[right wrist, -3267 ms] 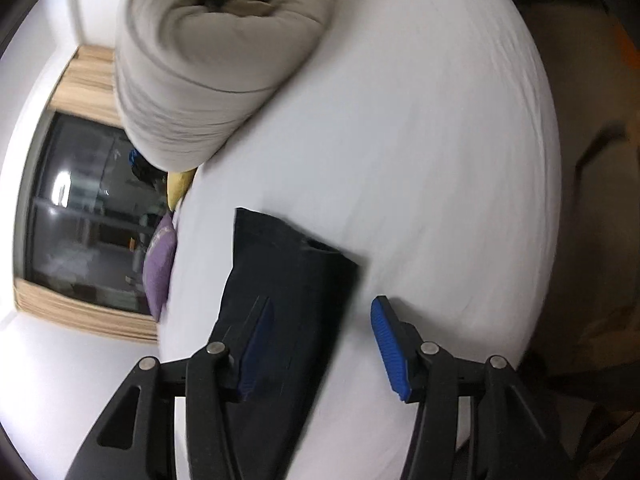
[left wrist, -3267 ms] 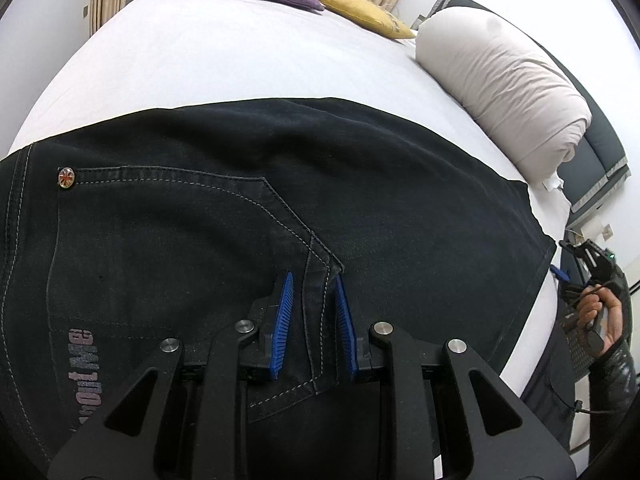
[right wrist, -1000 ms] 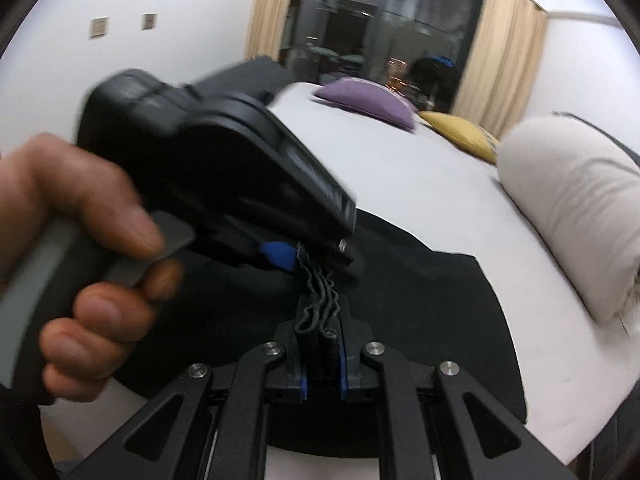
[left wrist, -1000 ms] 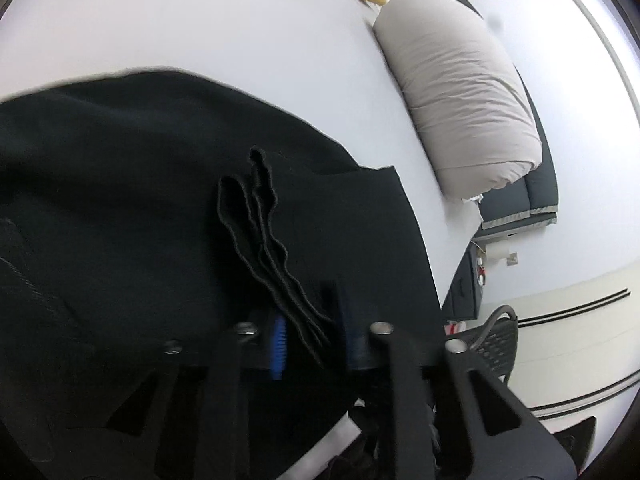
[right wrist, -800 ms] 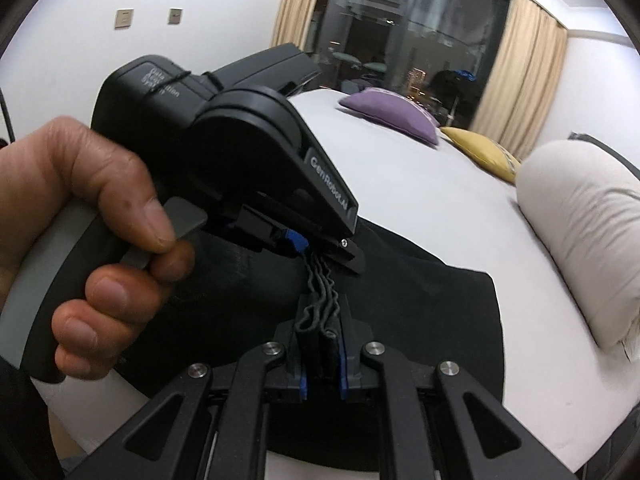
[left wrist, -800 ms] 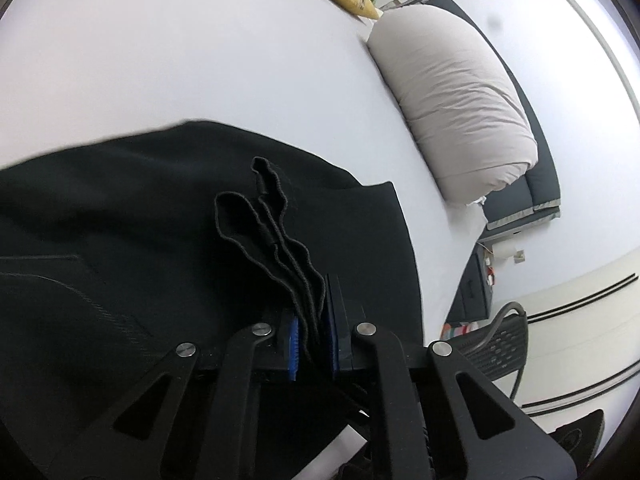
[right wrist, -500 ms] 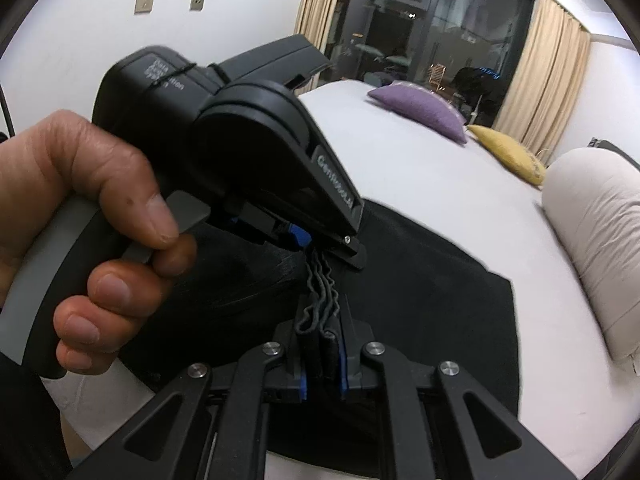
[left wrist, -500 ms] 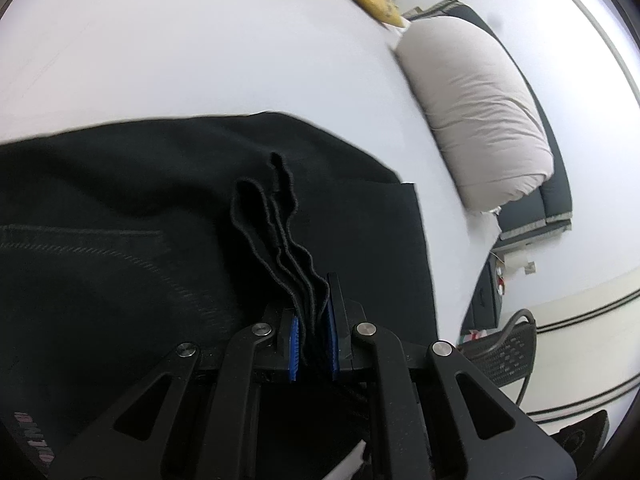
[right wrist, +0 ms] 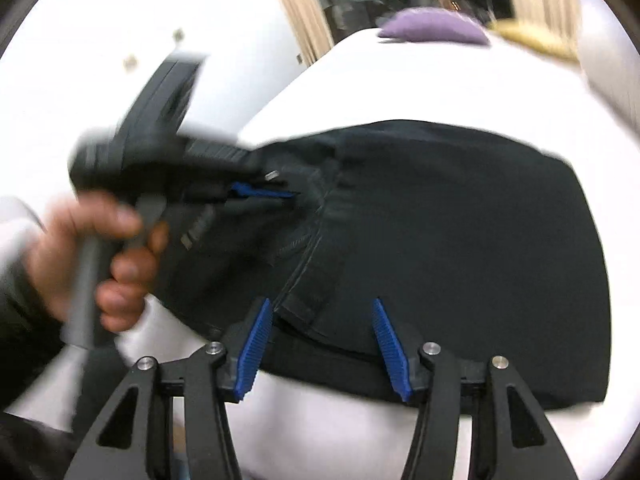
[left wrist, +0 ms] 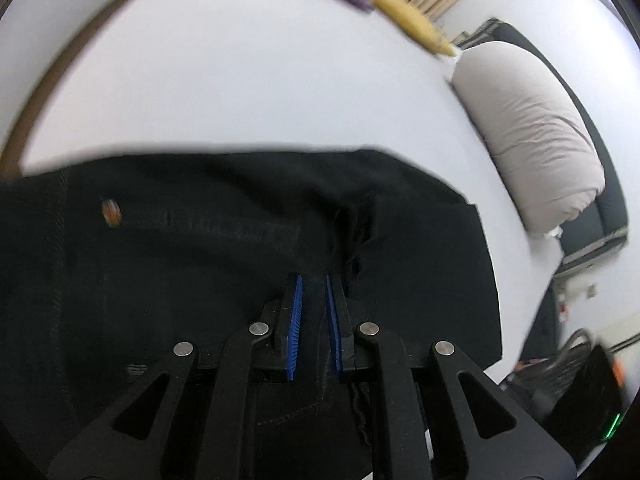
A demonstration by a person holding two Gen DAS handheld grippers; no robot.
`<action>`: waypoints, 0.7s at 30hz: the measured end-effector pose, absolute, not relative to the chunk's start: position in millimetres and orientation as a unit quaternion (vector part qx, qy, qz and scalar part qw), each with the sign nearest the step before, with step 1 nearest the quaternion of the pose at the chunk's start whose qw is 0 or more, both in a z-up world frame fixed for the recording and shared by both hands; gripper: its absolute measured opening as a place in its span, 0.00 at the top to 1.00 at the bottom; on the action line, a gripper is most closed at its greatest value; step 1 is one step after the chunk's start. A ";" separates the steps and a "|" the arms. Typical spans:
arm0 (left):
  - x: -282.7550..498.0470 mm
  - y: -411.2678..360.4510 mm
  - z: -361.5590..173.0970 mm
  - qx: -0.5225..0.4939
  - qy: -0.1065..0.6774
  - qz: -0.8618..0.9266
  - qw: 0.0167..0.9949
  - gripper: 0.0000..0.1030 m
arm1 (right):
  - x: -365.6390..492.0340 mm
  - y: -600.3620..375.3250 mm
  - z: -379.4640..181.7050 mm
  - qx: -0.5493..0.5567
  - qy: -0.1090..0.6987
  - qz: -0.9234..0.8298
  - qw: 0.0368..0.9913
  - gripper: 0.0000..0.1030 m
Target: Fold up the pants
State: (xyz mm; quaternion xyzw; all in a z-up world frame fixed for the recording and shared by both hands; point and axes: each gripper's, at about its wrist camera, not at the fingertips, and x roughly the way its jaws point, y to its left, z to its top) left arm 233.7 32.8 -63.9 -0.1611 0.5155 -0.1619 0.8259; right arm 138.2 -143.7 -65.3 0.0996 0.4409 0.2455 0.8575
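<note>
Black denim fills the near part of both views: the pants lie folded on the white bed, their near edge close to the bed's front edge. In the right wrist view the right hand-held gripper has its jaws opening, the 2 blue pads standing apart on either side of a seamed corner of the pants without pressing on it. Farther in and to the left, a person's hand holds the left hand-held gripper, blurred, its tips at a fold of the cloth. In the left wrist view that gripper's blue pads stand nearly together with dark fabric between them, so it is clamped on the pants. A copper rivet shows on the denim to the left. Beyond the pants the sheet is bare up to a rolled beige duvet on the right, and a purple cushion and a yellow cushion at the far end.
</note>
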 end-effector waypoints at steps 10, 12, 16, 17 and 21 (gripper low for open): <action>211.1 -50.1 -97.9 -0.047 0.531 -0.230 0.814 0.89 | 231.5 -285.6 -80.0 0.342 0.429 0.267 0.792 0.53; 207.9 -44.5 -101.3 -0.048 0.520 -0.239 0.819 0.89 | 255.1 -293.9 -94.4 0.368 0.436 0.253 0.781 0.53; 213.6 -41.8 -104.6 -0.066 0.529 -0.242 0.811 0.89 | 291.6 -306.4 -127.8 0.401 0.455 0.233 0.760 0.71; 213.7 -39.1 -104.5 -0.065 0.528 -0.242 0.812 0.89 | 296.2 -308.2 -137.3 0.412 0.463 0.233 0.750 0.78; 213.6 -41.8 -103.1 -0.059 0.522 -0.237 0.817 0.89 | 276.7 -306.9 -149.4 0.432 0.466 0.244 0.733 0.83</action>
